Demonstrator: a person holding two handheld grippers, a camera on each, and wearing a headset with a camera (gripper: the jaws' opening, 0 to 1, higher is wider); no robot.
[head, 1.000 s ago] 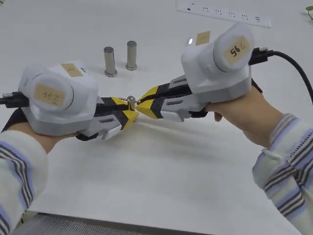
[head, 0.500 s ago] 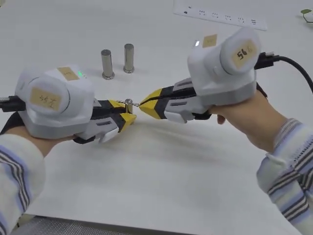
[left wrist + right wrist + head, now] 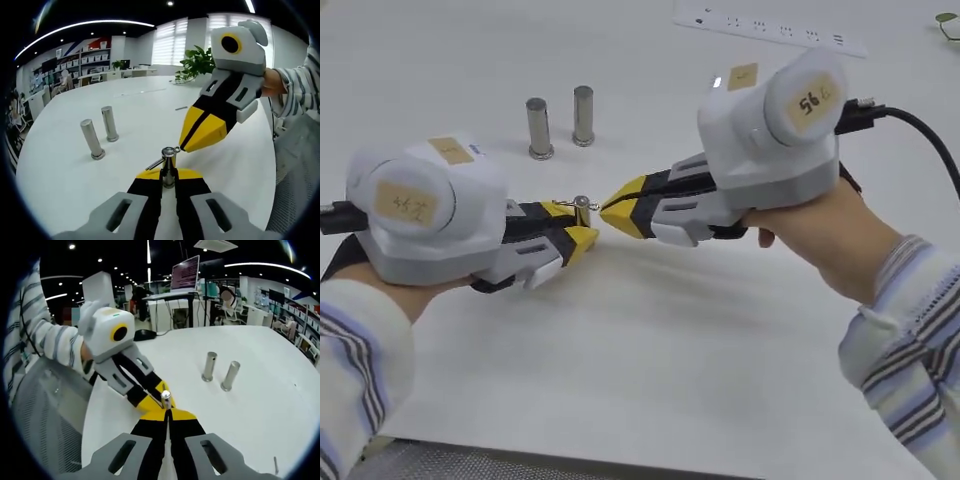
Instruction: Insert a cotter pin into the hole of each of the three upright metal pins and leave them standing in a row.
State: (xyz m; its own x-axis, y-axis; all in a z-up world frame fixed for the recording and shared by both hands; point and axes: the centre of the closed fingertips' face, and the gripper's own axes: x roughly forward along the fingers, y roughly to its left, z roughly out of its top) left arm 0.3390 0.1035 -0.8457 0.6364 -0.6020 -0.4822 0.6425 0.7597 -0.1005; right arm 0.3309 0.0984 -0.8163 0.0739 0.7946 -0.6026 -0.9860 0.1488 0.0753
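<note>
My left gripper (image 3: pixel 582 221) is shut on a short steel pin (image 3: pixel 583 206), held upright between its yellow jaws (image 3: pixel 169 172). A thin cotter pin (image 3: pixel 172 151) runs through the hole near the pin's top, its tail sticking out on the far side. My right gripper (image 3: pixel 604 211) comes in from the right, shut, its tip at the cotter pin's loop (image 3: pixel 166 399). Two more steel pins (image 3: pixel 539 127) (image 3: pixel 583 115) stand side by side on the white table behind the grippers, apart from them.
A white power strip (image 3: pixel 770 28) lies at the table's far edge. A black cable (image 3: pixel 920 135) trails from the right gripper. A small thin metal piece (image 3: pixel 275 461) lies loose on the table. The table's near edge (image 3: pixel 470 452) runs below my arms.
The right gripper has moved left to the held pin, and the cotter pin sits deeper in the hole. The left gripper has kept its grip.
</note>
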